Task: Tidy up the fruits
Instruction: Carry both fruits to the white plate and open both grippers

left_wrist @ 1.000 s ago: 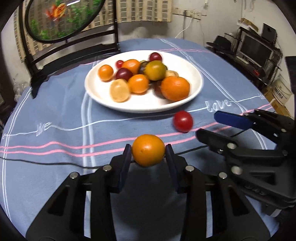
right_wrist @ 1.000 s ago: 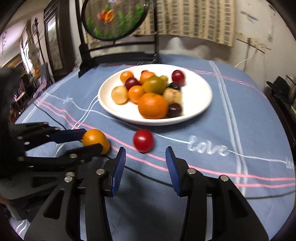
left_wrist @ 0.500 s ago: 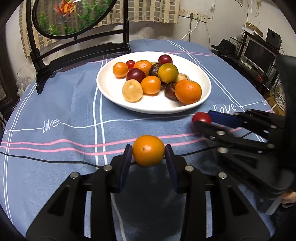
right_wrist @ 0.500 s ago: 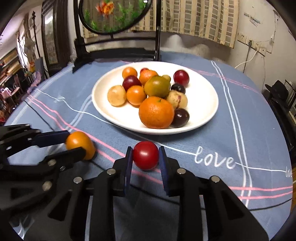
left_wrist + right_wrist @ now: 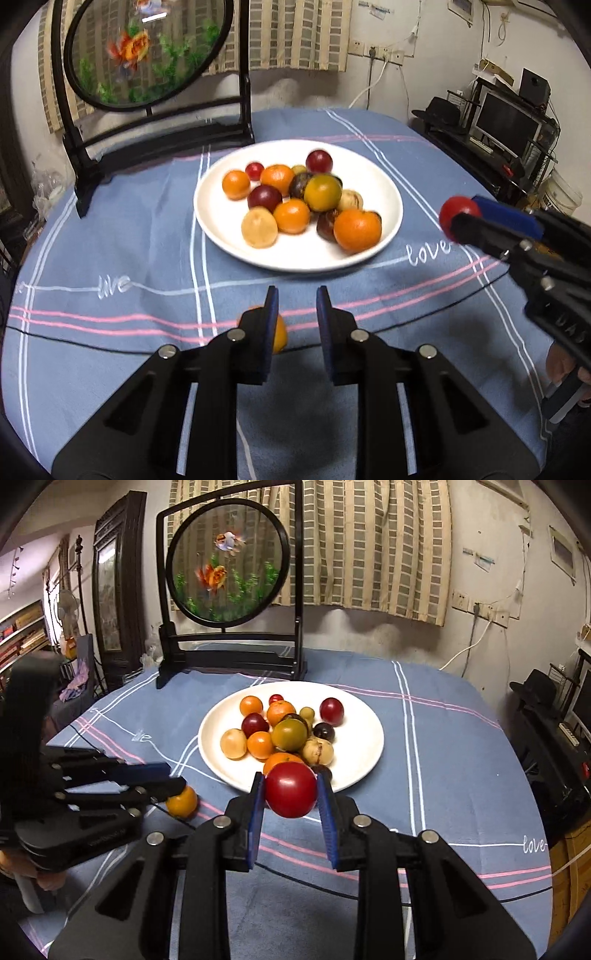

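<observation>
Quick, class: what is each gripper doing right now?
Left gripper: open, holding nothing; small round orange fruit lies on the cloth beneath.
Right gripper: shut on round red tomato.

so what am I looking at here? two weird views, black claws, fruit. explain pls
No robot: a person holds a hand-held gripper in each hand, each with a fisheye camera looking along its fingers. In the left wrist view, the left hand-held gripper is open and empty; a small orange sits on the blue tablecloth beside its left finger. In the right wrist view, the right hand-held gripper is shut on a red tomato, lifted in front of the white plate of mixed fruit. Each gripper also appears at the edge of the other's view.
</observation>
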Action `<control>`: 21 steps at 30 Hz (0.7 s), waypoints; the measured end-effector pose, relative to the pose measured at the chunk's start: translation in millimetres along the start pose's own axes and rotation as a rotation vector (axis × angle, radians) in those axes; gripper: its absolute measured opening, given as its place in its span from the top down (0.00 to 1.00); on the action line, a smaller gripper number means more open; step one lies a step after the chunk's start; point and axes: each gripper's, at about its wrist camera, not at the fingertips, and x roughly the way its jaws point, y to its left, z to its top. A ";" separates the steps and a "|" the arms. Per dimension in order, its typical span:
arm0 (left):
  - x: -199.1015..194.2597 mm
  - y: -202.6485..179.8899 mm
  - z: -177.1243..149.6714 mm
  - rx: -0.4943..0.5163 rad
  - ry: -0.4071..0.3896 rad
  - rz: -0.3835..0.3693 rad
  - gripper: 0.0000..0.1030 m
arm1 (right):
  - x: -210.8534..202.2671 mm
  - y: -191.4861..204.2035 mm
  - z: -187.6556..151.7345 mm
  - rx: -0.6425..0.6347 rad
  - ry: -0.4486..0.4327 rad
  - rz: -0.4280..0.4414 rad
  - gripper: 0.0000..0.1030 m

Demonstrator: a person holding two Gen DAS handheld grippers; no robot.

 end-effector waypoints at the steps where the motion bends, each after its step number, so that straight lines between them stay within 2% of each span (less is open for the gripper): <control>1: 3.7 0.7 -3.7 0.000 0.012 -0.009 0.78 | -0.1 0.7 -1.3 0.002 0.002 0.005 0.73; 4: 13.1 1.9 -11.7 0.008 0.045 0.001 0.78 | 2.5 1.1 -4.2 0.013 0.011 0.022 0.73; 5: 14.6 2.7 -13.7 0.003 0.054 0.000 0.73 | 3.6 0.7 -5.0 0.014 0.014 0.022 0.73; 6: 14.7 4.9 -16.2 -0.010 0.057 -0.008 0.63 | 3.2 0.6 -4.7 0.014 0.015 0.022 0.73; 7: 13.0 6.4 -18.6 -0.018 0.049 -0.009 0.38 | 2.9 0.7 -5.9 0.014 0.017 0.023 0.73; 8: 9.4 8.8 -21.2 -0.026 0.027 0.001 0.31 | 2.9 0.8 -6.7 0.014 0.018 0.024 0.73; 10: 3.3 13.6 -27.3 -0.025 0.001 0.003 0.31 | 2.8 1.2 -10.0 0.017 0.019 0.030 0.73; 14: 13.5 20.4 -29.3 -0.016 0.032 0.033 0.31 | 8.5 -1.0 -15.6 0.031 0.033 0.045 0.73; 18: 35.3 18.3 -18.5 -0.027 0.060 0.025 0.33 | 10.1 -2.8 -17.6 0.037 0.043 0.048 0.73; 20: 43.3 15.9 -18.2 -0.025 0.078 0.026 0.46 | 9.1 -3.6 -18.1 0.041 0.042 0.050 0.73; 21: 48.5 14.8 -19.5 -0.027 0.096 0.020 0.48 | 9.1 -4.0 -18.5 0.042 0.042 0.051 0.73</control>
